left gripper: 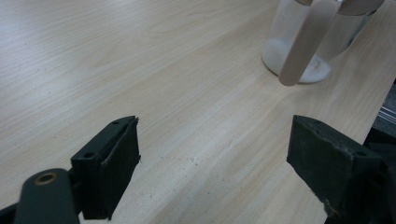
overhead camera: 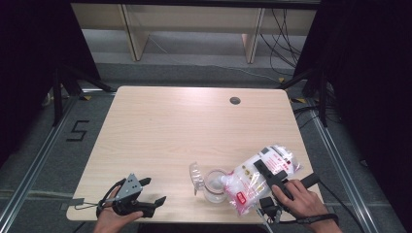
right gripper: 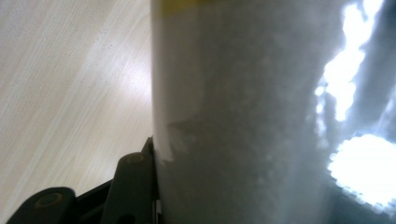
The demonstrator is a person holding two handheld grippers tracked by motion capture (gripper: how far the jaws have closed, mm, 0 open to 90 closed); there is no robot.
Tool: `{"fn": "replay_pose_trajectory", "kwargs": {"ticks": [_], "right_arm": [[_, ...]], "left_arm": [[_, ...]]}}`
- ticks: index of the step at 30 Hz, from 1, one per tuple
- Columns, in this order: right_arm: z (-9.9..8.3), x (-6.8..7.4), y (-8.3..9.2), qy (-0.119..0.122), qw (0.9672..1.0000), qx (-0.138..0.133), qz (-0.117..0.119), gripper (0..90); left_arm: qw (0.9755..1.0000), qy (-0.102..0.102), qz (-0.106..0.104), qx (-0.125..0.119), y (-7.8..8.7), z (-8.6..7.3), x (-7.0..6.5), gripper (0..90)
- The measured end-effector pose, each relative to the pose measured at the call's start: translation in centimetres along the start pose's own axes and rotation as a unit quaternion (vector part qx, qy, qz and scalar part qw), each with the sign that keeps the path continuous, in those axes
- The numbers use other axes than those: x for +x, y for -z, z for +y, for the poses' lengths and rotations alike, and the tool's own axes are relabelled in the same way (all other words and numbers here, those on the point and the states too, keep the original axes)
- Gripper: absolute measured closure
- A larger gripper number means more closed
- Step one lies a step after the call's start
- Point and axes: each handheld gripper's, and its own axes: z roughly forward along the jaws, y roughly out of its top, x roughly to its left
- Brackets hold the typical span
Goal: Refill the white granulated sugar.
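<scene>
A clear plastic bag of white granules with red labels lies tilted, its lower end over a clear glass jar near the table's front edge. My right gripper is shut on the bag from the right. In the right gripper view the bag is pressed against one black finger. The jar's hinged lid stands open to its left, and a little white powder lies at the jar's bottom. My left gripper rests at the front left, open and holding nothing, its jaws wide apart and facing the jar.
The wooden table has a round cable hole at the back right. The jar stands close to the front edge. Black stands and cables flank the table, and a wooden shelf stands behind it.
</scene>
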Motion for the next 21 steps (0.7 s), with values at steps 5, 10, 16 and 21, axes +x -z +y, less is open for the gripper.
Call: {"fn": "replay_pose_trajectory", "kwargs": {"ticks": [5,10,16,21], "right_arm": [[-0.05,-0.05,0.00,0.001,1.0000,-0.002,0.000,55.6],[-0.10,-0.06,0.00,0.001,1.0000,-0.002,0.000,55.7],[0.00,0.01,0.00,-0.001,1.0000,-0.001,0.001,55.7],[0.04,-0.14,0.01,0.004,1.0000,-0.002,0.004,55.8]], "left_arm": [[1.0000,0.000,0.001,-0.003,-0.05,-0.01,-0.02,16.4],[1.0000,-0.003,0.000,0.001,0.01,0.01,0.02,16.4],[1.0000,0.000,0.000,0.000,0.01,0.00,0.01,16.4],[1.0000,0.001,0.001,-0.004,-0.05,-0.03,-0.02,16.3]]}}
